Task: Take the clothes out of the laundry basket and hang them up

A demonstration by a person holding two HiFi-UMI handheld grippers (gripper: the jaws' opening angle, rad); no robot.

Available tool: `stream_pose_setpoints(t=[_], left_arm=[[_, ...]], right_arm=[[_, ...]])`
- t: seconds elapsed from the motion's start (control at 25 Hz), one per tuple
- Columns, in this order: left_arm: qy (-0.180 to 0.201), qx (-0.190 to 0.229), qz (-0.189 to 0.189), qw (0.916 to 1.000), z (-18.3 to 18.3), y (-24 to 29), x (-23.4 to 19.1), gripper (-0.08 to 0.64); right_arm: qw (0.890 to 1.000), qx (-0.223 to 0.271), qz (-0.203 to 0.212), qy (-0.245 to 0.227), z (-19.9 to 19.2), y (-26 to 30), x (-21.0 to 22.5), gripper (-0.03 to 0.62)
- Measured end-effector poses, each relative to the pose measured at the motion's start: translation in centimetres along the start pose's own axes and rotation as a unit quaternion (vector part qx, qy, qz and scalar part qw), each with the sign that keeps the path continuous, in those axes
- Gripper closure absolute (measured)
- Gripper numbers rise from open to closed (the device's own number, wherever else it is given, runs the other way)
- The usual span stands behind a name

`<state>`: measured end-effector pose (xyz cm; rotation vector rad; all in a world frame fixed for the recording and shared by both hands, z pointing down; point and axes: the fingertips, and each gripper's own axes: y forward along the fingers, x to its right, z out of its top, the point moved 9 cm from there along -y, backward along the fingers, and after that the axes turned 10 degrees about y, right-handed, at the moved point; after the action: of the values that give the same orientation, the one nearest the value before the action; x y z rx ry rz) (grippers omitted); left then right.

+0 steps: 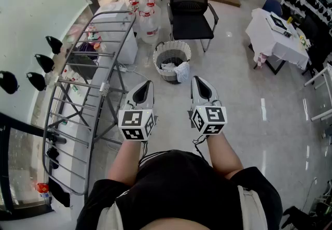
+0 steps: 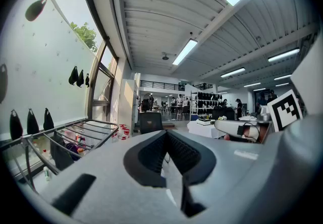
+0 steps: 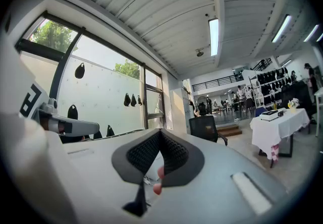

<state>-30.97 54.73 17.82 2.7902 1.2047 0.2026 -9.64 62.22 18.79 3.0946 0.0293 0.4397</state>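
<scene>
The laundry basket (image 1: 171,59), pale and ribbed, stands on the floor ahead of me with white and dark clothes inside. A metal drying rack (image 1: 83,94) stands to its left, its bars bare; it also shows in the left gripper view as the drying rack (image 2: 75,134). My left gripper (image 1: 147,85) and right gripper (image 1: 199,81) are held side by side in the air, short of the basket, both shut with nothing between the jaws. The left gripper (image 2: 165,136) and the right gripper (image 3: 159,134) each point level across the room.
A black chair (image 1: 191,9) stands behind the basket, with water bottles (image 1: 145,11) and a white cabinet (image 1: 116,29) to its left. A table with a white cloth (image 1: 277,37) is at the right. Bare glossy floor lies between me and the basket.
</scene>
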Motion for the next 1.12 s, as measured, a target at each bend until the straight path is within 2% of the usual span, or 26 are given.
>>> stream_pose_setpoints(t=[0.4, 0.72, 0.92, 1.12], left_arm=[[-0.009, 0.002, 0.008, 0.9999, 0.2, -0.5, 2.5, 0.551], [-0.02, 0.002, 0.008, 0.9998, 0.2, -0.4, 4.1, 0.551], [-0.015, 0.008, 0.004, 0.9998, 0.2, 0.1, 5.4, 0.551], [-0.009, 0.013, 0.009, 0.9998, 0.1, 0.5, 7.0, 0.551]], right_arm=[[1.0, 0.003, -0.002, -0.02, 0.8, -2.1, 1.0, 0.578], [1.0, 0.003, -0.002, -0.018, 1.1, -3.3, 2.1, 0.578], [1.0, 0.003, 0.011, 0.004, 1.2, -3.7, 3.3, 0.578], [1.0, 0.007, 0.014, -0.001, 1.1, -4.5, 4.7, 0.578]])
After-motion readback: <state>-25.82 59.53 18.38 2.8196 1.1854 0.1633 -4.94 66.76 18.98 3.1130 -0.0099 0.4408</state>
